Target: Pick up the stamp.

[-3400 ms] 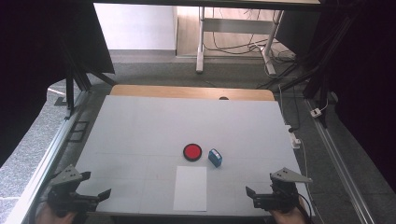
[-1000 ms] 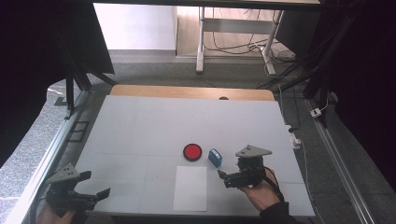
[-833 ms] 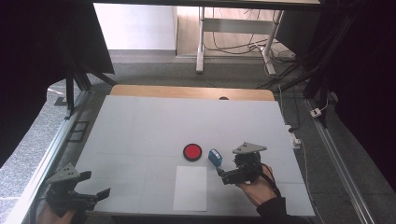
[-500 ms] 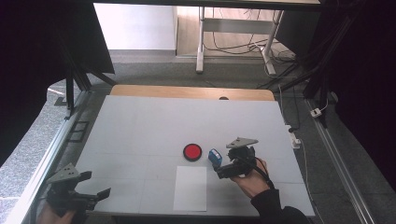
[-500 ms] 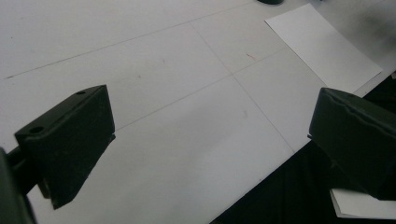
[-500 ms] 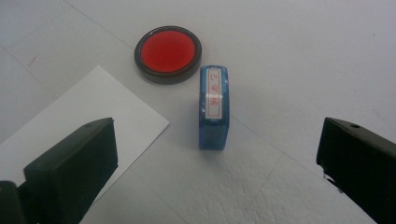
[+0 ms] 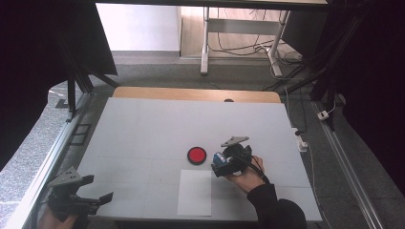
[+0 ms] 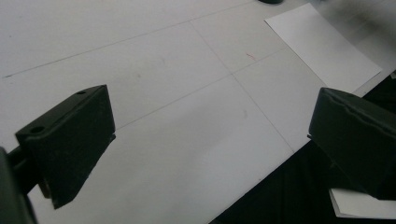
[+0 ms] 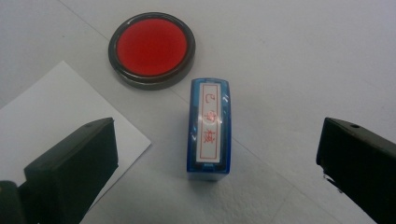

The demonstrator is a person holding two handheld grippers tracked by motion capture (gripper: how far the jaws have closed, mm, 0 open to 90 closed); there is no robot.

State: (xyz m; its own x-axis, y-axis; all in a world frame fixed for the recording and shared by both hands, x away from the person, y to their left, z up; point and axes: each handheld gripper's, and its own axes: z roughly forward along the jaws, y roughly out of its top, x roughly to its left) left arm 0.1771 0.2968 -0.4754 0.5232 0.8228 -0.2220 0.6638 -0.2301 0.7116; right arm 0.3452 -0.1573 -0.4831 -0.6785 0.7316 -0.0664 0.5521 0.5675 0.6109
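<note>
the right gripper (image 7: pixel 220 164) hangs over the tabletop (image 7: pixel 143 129) a little right of centre, towards the near edge, jaws spread wide and holding nothing. between them, in the right gripper view, lies a blue stamp (image 9: pixel 208 129) with red characters on its white label, flat on the surface and touched by neither jaw. just beyond it sits a round red ink pad (image 9: pixel 152 49), close but apart. a white sheet (image 7: pixel 195 192) lies at the near edge, its corner near the stamp. the left gripper (image 7: pixel 93 198) waits at the near left corner, jaws wide apart and empty.
</note>
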